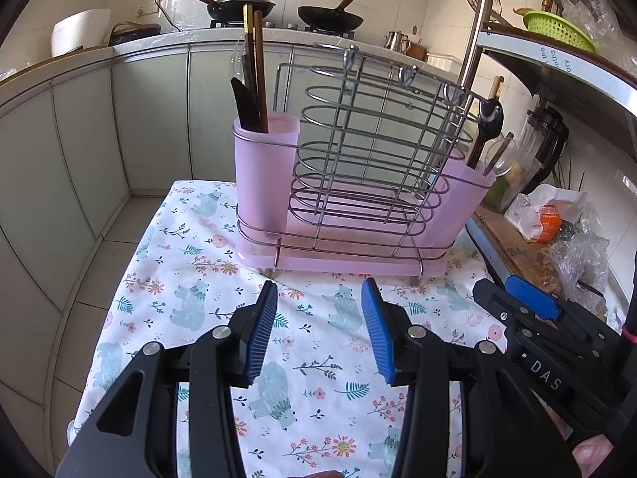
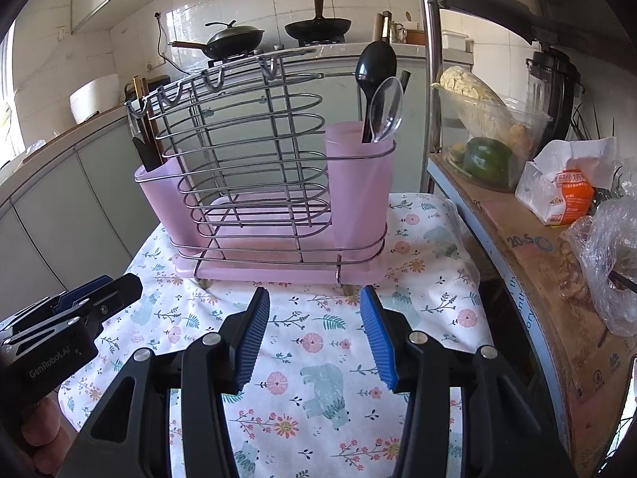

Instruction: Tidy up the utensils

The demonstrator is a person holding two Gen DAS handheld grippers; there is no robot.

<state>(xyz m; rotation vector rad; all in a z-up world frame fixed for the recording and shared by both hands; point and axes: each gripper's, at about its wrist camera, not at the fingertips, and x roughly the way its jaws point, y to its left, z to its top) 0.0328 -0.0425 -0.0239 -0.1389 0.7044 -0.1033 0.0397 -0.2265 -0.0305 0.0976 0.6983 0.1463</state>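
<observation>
A wire rack with a pink tray (image 1: 338, 255) (image 2: 278, 267) stands on the floral tablecloth. Its left pink cup (image 1: 264, 171) (image 2: 159, 195) holds brown chopsticks (image 1: 254, 67) and a black knife (image 1: 245, 103). Its right pink cup (image 1: 464, 187) (image 2: 358, 183) holds a black spoon (image 2: 374, 67) (image 1: 489, 119) and a clear spoon (image 2: 386, 109) (image 1: 502, 155). My left gripper (image 1: 320, 294) is open and empty, just in front of the rack. My right gripper (image 2: 314, 298) is open and empty beside it; it also shows in the left wrist view (image 1: 513, 298).
The floral tablecloth (image 1: 191, 286) (image 2: 430, 275) covers a small table. A metal shelf (image 2: 529, 247) on the right holds a vegetable bowl (image 2: 489, 127), an orange packet (image 2: 565, 195) and plastic bags. Woks (image 1: 239, 2) sit on the far counter.
</observation>
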